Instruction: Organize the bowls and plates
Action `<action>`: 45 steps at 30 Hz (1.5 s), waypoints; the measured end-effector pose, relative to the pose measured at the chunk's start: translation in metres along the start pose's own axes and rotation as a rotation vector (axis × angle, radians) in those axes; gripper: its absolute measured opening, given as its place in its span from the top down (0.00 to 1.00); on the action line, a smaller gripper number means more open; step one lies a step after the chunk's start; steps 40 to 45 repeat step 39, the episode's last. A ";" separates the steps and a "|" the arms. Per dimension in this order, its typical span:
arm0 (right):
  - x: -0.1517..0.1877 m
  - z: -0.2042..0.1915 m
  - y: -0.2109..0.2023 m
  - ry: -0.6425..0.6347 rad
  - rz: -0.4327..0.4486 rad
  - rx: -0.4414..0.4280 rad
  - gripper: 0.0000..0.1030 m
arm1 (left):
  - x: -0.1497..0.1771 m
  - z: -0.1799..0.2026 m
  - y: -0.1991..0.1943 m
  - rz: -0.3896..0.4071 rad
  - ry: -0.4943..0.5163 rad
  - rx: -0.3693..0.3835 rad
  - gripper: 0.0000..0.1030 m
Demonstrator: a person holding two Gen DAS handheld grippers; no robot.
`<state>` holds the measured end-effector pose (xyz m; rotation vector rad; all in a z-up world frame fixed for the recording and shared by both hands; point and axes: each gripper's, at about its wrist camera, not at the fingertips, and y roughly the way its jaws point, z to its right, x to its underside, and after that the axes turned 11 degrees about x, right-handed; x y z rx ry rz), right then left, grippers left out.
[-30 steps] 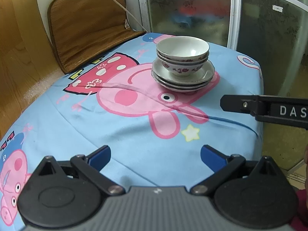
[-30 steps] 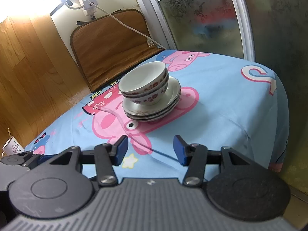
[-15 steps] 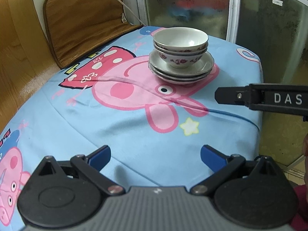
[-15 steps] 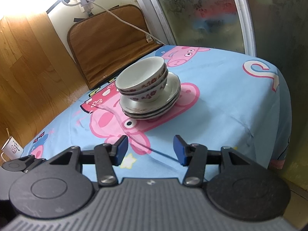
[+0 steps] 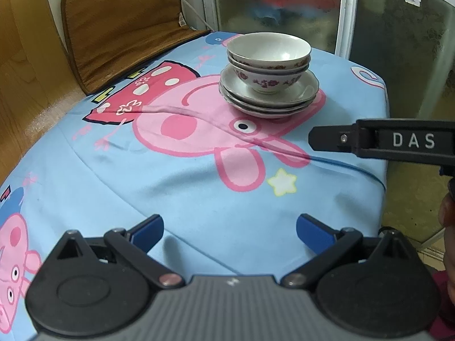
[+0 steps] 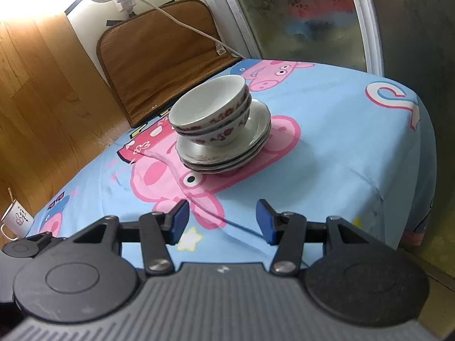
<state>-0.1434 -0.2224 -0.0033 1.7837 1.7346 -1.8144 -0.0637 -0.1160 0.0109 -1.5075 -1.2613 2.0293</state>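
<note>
Floral-rimmed white bowls (image 5: 268, 54) are nested one in another on a stack of white plates (image 5: 270, 96) at the far side of the table with the blue cartoon-pig cloth (image 5: 184, 176). The bowls (image 6: 212, 110) and plates (image 6: 227, 153) also show in the right wrist view. My left gripper (image 5: 229, 228) is open and empty over the near part of the cloth, well short of the stack. My right gripper (image 6: 222, 221) is open and empty, closer to the stack; its side shows in the left wrist view (image 5: 384, 142).
A brown padded mat (image 5: 122, 28) leans against the wall at the back left, with a white cable across it. A glass door (image 5: 284, 5) stands behind the table. A white mug (image 6: 17, 220) stands at the far left. The table edge (image 5: 384, 170) drops off at the right.
Both grippers have drifted slightly relative to the stack, which sits a little lower in the left view than half a second ago. Nothing was grasped or released.
</note>
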 end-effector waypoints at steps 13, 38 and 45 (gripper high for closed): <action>0.001 0.002 0.001 0.004 -0.009 -0.002 0.47 | 0.000 0.002 0.001 -0.002 0.002 -0.001 0.00; 0.002 0.001 0.002 0.004 -0.009 -0.001 0.47 | -0.001 0.000 -0.002 0.021 -0.004 0.001 0.00; 0.002 0.001 0.001 0.004 -0.009 -0.001 0.47 | -0.001 0.000 -0.002 0.023 -0.003 0.003 0.00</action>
